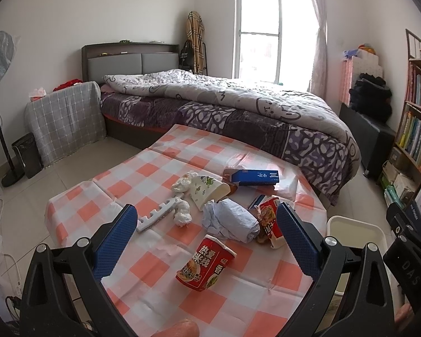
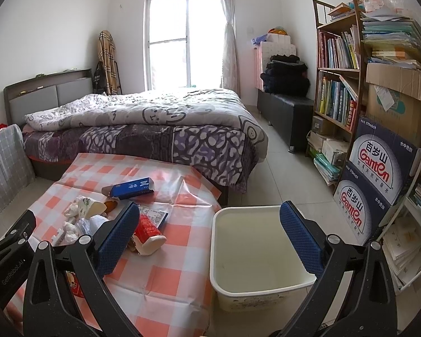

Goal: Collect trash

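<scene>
Trash lies on the orange-checked table (image 1: 154, 255): a red noodle cup (image 1: 205, 262) on its side nearest me, a crumpled pale-blue paper (image 1: 230, 220), a second red cup (image 1: 270, 226), a white paper cup (image 1: 207, 191), tissue wads (image 1: 182, 212), a white comb-like strip (image 1: 157, 214) and a blue box (image 1: 254, 177). My left gripper (image 1: 207, 241) is open and empty, above the near red cup. My right gripper (image 2: 210, 238) is open and empty, over the gap between the table and the white bin (image 2: 255, 258), which stands on the floor right of the table.
A bed (image 2: 154, 129) runs along the table's far side. A bookshelf (image 2: 339, 84) and stacked water cartons (image 2: 379, 179) stand right of the bin. A black bench (image 2: 289, 112), a small dark bin (image 1: 28, 154) and a fan (image 1: 0, 106) stand on the floor.
</scene>
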Available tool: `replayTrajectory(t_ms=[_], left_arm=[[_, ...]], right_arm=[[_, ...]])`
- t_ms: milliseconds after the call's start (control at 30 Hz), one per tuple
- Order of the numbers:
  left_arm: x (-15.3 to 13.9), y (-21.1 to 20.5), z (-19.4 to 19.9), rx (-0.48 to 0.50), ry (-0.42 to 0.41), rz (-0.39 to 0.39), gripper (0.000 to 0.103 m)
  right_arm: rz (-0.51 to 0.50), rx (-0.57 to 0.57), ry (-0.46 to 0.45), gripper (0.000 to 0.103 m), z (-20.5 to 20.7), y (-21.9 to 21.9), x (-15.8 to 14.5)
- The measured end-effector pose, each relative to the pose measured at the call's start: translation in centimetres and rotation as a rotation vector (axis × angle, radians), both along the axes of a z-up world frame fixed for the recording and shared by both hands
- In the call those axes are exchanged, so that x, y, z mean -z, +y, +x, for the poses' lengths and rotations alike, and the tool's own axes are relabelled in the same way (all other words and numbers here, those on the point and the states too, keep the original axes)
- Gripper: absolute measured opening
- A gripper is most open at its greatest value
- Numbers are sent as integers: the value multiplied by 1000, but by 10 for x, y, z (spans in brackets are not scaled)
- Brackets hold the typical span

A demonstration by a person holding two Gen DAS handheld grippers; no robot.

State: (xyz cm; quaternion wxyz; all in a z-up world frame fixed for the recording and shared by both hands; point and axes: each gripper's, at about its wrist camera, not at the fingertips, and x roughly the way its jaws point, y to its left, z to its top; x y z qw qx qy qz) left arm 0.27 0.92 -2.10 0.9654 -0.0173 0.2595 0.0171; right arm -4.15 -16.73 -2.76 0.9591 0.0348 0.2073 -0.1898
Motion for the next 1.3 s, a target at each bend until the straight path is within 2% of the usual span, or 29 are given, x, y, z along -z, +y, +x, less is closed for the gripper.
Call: replayTrajectory(t_ms=[367, 700, 800, 933, 1033, 1100, 1200, 1233, 1300], left_arm=[[0, 1, 0, -2, 6, -3, 96], [5, 14, 14, -33, 100, -60, 96], [5, 18, 23, -39, 141, -69, 96], [-6, 35, 46, -3, 202, -122, 96], [-10, 47, 66, 42, 245, -158, 96], [-5, 46, 84, 82, 312, -120, 96], [25, 38, 114, 151, 529, -76, 96], [34, 35, 118, 166, 570, -60, 96], [54, 25, 122, 170, 614, 21, 96]], right_arm=[[1, 0, 2, 96, 1, -1, 0], [7, -21, 51, 96, -5, 5, 14], [27, -35, 115, 96, 9, 4, 5], [131, -91, 255, 96, 30, -6, 0], [190, -121, 325, 96, 51, -14, -9], [226, -135, 353, 96, 66, -17, -13], [279, -167, 416, 96, 91, -21, -11], [292, -177, 439, 96, 99, -22, -7], [324, -195, 503, 96, 115, -26, 6]])
